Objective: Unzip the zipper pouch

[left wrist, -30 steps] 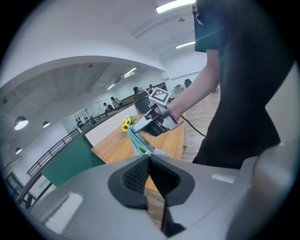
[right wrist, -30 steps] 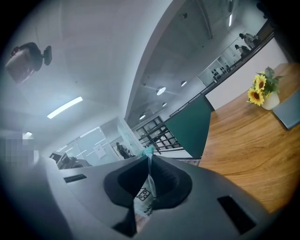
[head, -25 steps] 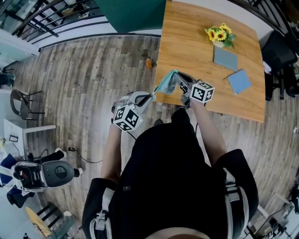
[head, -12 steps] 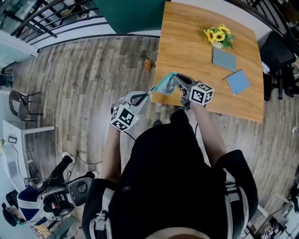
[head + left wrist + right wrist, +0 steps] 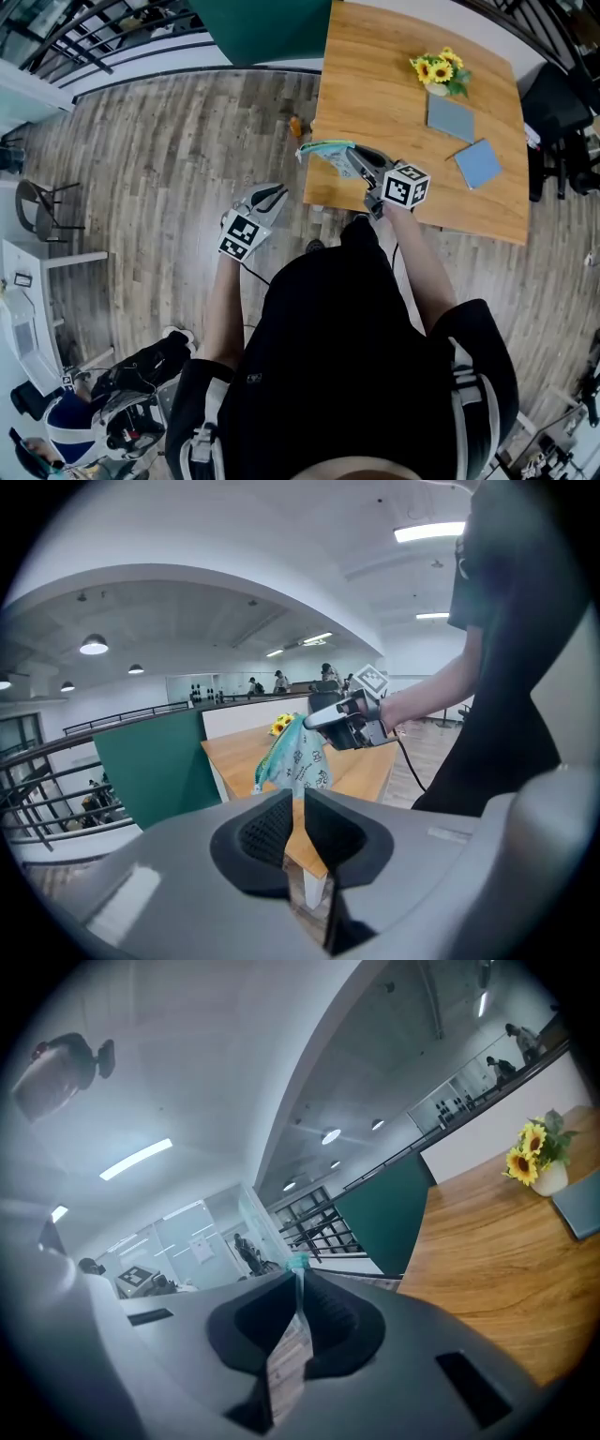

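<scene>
Right gripper [image 5: 356, 161] pinches soft, light teal fabric zipper pouch [image 5: 326, 153]; left gripper [image 5: 277, 195] just opened narrowly, empty. Grip the zipper pull.

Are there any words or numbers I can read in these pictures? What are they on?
No text here can be read.
On the zipper pouch: dark printed shapes, too blurred to read.
On both marker cubes: black-and-white squares only, no letters.
On the white sheet on the glass wall: too small to read.

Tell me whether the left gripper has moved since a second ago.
Yes. The left gripper has drawn back leftward from the table, off the pouch; its jaws have just been opening, nothing between them.
</scene>
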`<action>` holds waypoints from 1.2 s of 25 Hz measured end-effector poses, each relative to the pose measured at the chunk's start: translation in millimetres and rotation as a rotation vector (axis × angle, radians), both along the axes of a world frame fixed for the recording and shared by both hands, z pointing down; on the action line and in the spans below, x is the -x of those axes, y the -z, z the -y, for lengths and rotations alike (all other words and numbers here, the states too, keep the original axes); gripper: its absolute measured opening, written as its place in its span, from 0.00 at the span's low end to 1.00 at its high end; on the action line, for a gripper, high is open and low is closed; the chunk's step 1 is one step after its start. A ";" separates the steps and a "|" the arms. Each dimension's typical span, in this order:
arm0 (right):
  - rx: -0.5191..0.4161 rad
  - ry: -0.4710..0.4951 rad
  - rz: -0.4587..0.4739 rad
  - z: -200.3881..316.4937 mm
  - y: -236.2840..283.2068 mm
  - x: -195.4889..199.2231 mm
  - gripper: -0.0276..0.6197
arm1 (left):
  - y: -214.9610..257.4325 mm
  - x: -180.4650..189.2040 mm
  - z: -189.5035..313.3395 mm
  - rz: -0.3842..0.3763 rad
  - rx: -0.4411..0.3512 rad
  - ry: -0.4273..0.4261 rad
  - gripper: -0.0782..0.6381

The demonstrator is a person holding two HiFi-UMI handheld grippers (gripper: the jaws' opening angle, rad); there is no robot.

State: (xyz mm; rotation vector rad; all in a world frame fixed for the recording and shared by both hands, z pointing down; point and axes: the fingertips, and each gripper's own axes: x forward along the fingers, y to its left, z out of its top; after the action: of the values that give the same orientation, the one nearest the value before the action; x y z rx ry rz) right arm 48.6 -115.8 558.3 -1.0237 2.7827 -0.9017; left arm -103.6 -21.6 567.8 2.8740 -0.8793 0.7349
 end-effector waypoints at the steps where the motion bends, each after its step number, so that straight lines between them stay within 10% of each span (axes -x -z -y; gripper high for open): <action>1: 0.003 -0.007 0.000 0.1 -1.5 -1.7 0.08 | 1.3 4.3 1.9 -0.015 0.000 0.019 0.15; 9: -0.004 -0.022 -0.017 -7.2 -4.6 -7.1 0.08 | 12.5 30.6 10.8 -0.119 0.020 0.124 0.11; 30: -0.023 -0.052 -0.053 -0.7 -3.1 -7.5 0.08 | 12.3 52.4 22.4 -0.116 0.019 0.177 0.11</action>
State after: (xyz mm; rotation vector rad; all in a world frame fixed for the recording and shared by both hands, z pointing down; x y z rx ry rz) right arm 56.1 -115.1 561.4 -1.1274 2.7870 -0.8469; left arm -156.0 -43.9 555.5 2.7438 -1.0864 0.5506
